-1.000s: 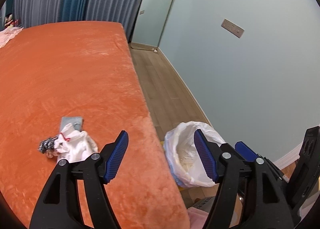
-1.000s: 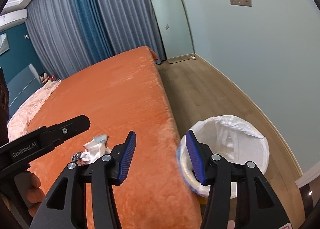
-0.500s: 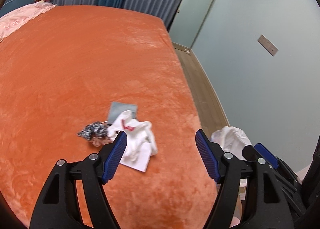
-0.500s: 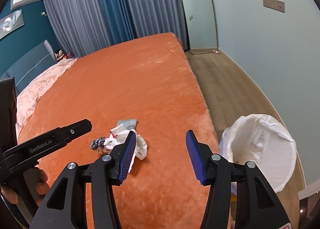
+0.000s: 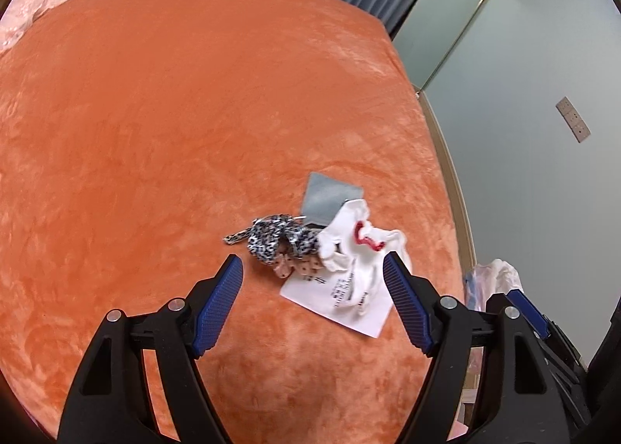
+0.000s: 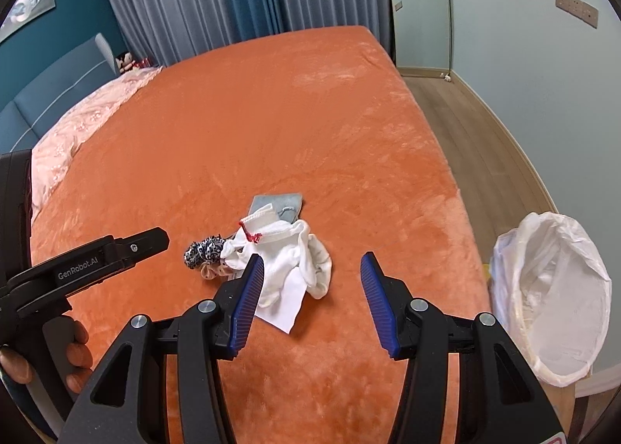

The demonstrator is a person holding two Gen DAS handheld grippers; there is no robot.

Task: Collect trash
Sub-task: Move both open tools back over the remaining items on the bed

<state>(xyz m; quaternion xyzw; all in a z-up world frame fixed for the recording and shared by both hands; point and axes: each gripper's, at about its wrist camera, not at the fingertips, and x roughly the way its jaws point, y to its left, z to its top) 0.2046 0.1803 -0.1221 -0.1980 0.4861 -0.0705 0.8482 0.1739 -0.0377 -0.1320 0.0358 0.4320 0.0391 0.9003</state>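
A small pile lies on the orange bed: a white sock with a red loop [image 5: 361, 246] [image 6: 295, 257], a spotted black-and-white scrunchie [image 5: 271, 236] [image 6: 203, 250], a white paper tag [image 5: 333, 296] [image 6: 285, 308] and a grey card [image 5: 330, 199] [image 6: 279, 207]. My left gripper [image 5: 312, 277] is open and empty, just short of the pile. My right gripper [image 6: 312, 275] is open and empty, over the sock's near edge. A bin with a white bag [image 6: 555, 296] [image 5: 496, 277] stands on the floor at the bed's right.
The orange blanket [image 6: 271, 114] covers the bed. A pink quilt [image 6: 77, 125] lies at its far left. Wooden floor [image 6: 477, 133] runs between the bed and the pale wall. Curtains and a mirror stand at the back.
Both grippers have swung left from the bin toward the bed. The trash pile has come to the middle of both views and is closer. Both grippers stayed open.
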